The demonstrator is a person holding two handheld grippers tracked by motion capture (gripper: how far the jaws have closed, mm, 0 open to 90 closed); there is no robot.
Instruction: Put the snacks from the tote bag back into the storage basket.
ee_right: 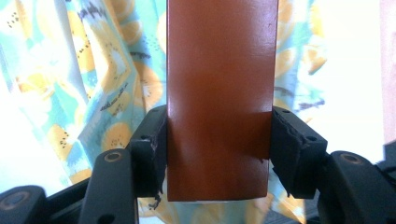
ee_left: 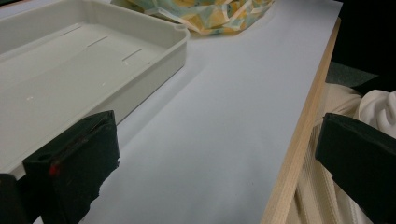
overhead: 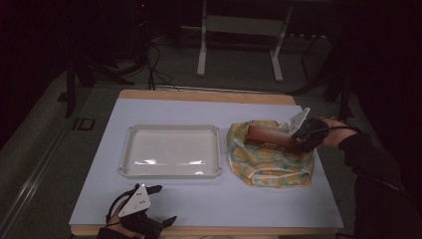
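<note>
A long reddish-brown box (overhead: 266, 138) lies over a patterned yellow and teal cloth bag (overhead: 268, 159) at the right of the table. My right gripper (overhead: 297, 141) is shut on the box's near end; in the right gripper view both black pads (ee_right: 152, 149) press the sides of the brown box (ee_right: 218, 93), with the cloth (ee_right: 84, 84) behind it. My left gripper (overhead: 161, 204) rests near the table's front left edge, jaws wide apart with nothing between them, its pads (ee_left: 79, 163) spread over the white surface.
A shallow white tray (overhead: 171, 172) stands at the middle of the white mat (overhead: 209, 204), and its corner (ee_left: 180, 39) shows in the left gripper view. The wooden table edge (ee_left: 299, 135) runs beside a cream sleeve (ee_left: 336, 107). Dark stands rise behind the table.
</note>
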